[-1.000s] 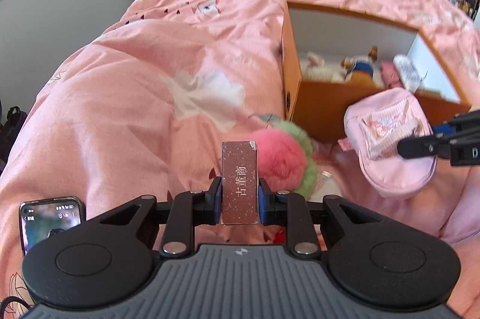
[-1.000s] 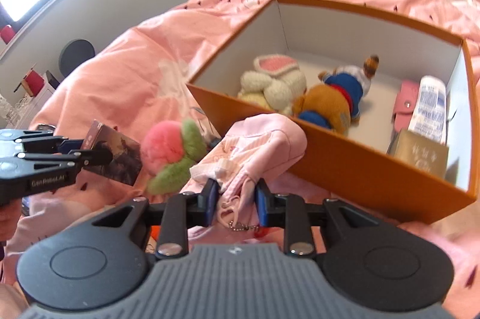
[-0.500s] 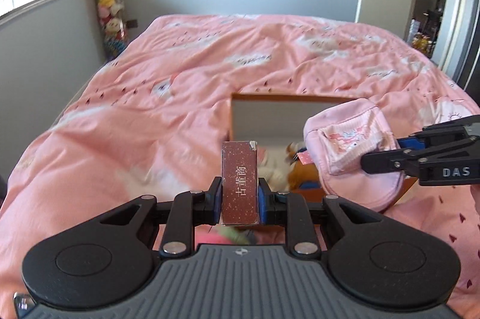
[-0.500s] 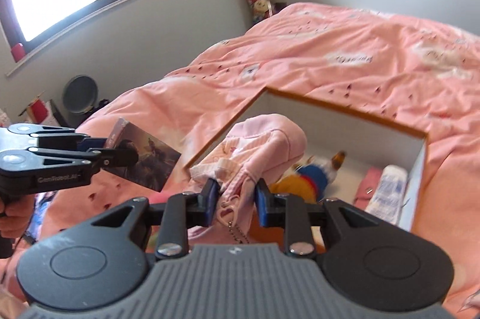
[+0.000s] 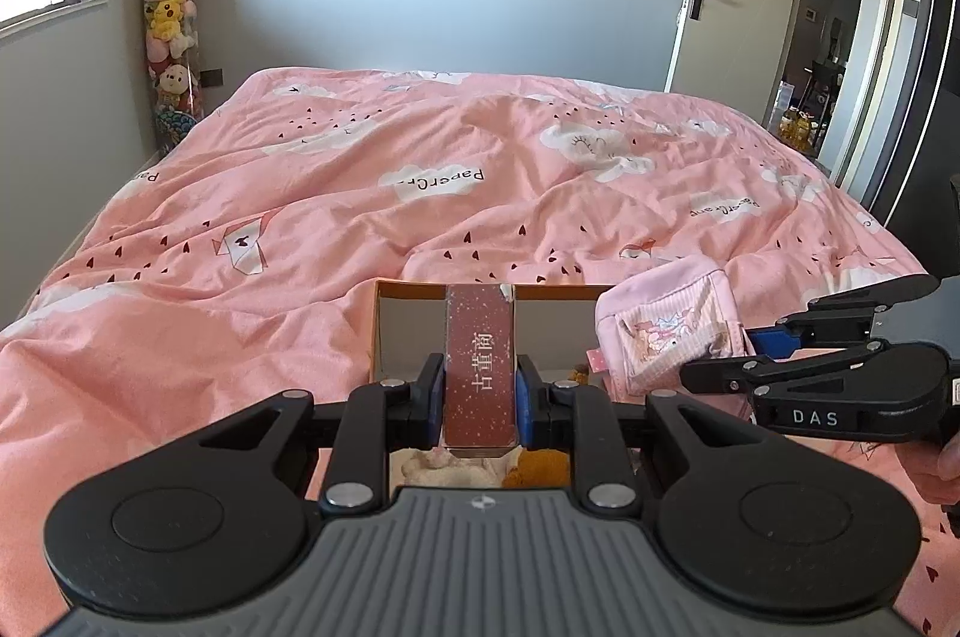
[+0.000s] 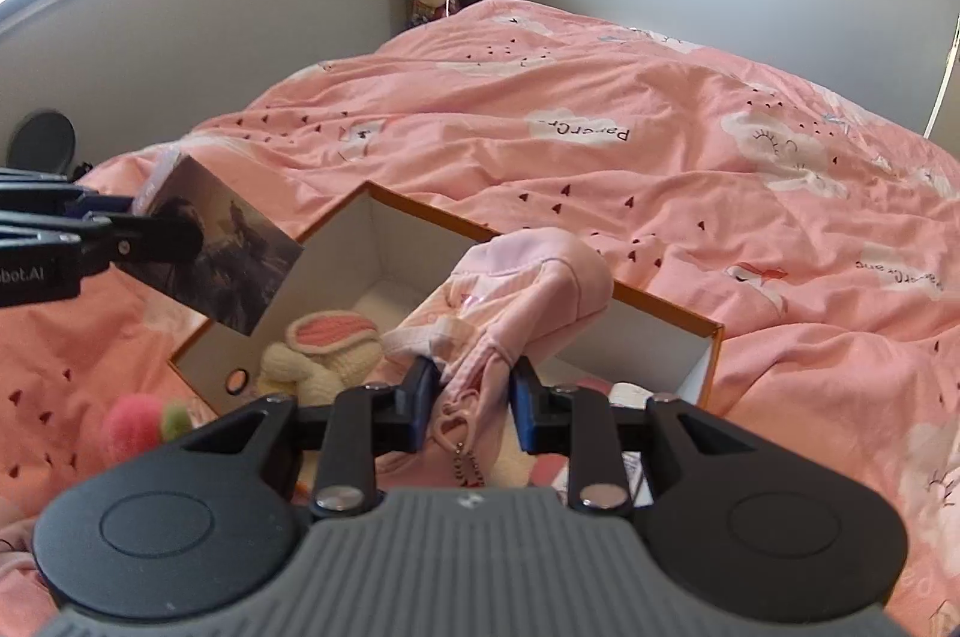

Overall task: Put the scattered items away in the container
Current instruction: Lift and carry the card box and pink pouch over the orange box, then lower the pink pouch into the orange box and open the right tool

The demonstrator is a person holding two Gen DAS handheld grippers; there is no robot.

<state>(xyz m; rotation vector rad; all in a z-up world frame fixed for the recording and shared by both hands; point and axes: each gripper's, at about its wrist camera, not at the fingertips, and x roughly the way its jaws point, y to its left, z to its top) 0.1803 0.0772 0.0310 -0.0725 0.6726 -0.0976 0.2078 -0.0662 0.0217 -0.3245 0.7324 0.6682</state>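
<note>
- left wrist view: left gripper (image 5: pixel 480 391) jaws clamp the red card box (image 5: pixel 480 367) above the orange box (image 5: pixel 408 287).
- right gripper (image 6: pixel 471 394) jaws pinch the pink pouch (image 6: pixel 528 277) over its near side.
- best lowered inside the walls first, then let go clear of the toys.

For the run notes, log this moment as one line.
left tongs: shut on card box | right tongs: shut on pink pouch | both above orange box | pompom on bed

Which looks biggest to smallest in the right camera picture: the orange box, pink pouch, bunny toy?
1. orange box
2. pink pouch
3. bunny toy
The pouch is nearer the camera, so it may look bigger than it is.
</note>
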